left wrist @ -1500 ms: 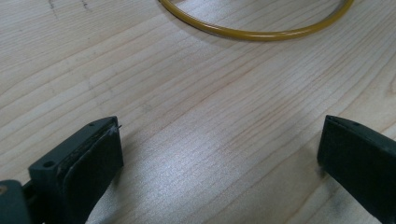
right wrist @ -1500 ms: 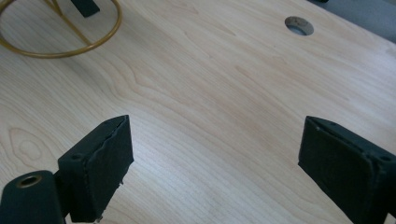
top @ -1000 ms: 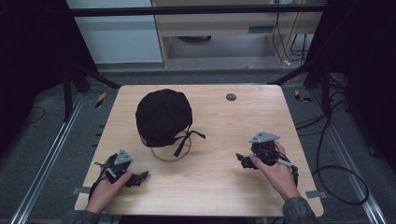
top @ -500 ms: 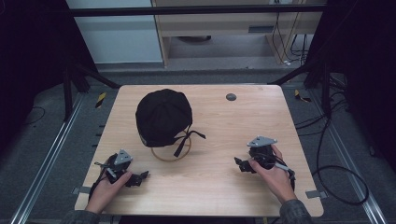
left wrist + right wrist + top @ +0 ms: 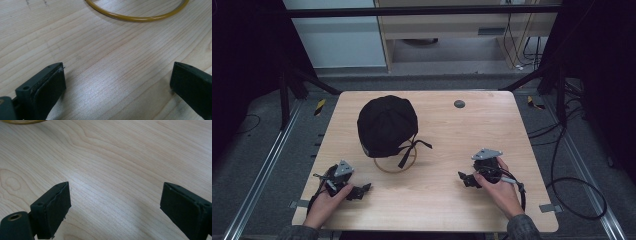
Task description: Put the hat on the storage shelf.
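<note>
A black cap (image 5: 387,124) with loose straps sits on a yellow ring (image 5: 388,167) at the table's left-centre. The ring (image 5: 140,17) arcs across the top of the left gripper view. My left gripper (image 5: 362,190) rests low on the wood near the front left, open, jaws wide apart with bare table between them (image 5: 117,85). My right gripper (image 5: 466,179) lies at the front right, also open and holding nothing (image 5: 115,205). A sliver of the ring (image 5: 22,121) shows at the top left of the right gripper view.
A small dark round disc (image 5: 459,104) is set in the wooden table (image 5: 482,130) near its far edge. Metal rails and cables run along the floor on both sides.
My right gripper has slid a little nearer the front edge and slightly left. The left gripper and the cap have stayed put.
</note>
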`<state>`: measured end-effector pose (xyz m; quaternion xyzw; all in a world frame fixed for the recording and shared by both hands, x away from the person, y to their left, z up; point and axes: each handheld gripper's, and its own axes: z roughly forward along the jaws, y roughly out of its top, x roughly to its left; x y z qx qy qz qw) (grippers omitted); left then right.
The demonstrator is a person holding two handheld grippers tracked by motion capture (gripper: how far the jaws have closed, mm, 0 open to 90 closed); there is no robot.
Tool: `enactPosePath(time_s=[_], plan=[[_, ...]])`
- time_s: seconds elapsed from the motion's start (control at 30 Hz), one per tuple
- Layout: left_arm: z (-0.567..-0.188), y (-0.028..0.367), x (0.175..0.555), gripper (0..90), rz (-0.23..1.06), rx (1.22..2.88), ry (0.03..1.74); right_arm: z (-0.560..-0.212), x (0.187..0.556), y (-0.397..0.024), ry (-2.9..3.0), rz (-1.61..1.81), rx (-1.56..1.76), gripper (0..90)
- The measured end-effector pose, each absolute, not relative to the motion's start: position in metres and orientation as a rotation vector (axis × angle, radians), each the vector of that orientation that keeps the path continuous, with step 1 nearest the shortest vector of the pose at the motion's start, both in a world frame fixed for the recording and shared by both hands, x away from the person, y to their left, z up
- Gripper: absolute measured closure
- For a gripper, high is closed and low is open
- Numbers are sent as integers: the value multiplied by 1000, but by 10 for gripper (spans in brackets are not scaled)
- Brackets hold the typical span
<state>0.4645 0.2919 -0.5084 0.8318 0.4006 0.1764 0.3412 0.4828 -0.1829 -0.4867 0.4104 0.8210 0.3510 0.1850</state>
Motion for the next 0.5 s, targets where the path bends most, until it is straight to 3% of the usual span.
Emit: enactPosePath(time_s=[0.5], plan=[[-508, 292, 464, 0, 459, 2163, 1042, -511, 488, -175, 2274, 1015, 1217, 80]])
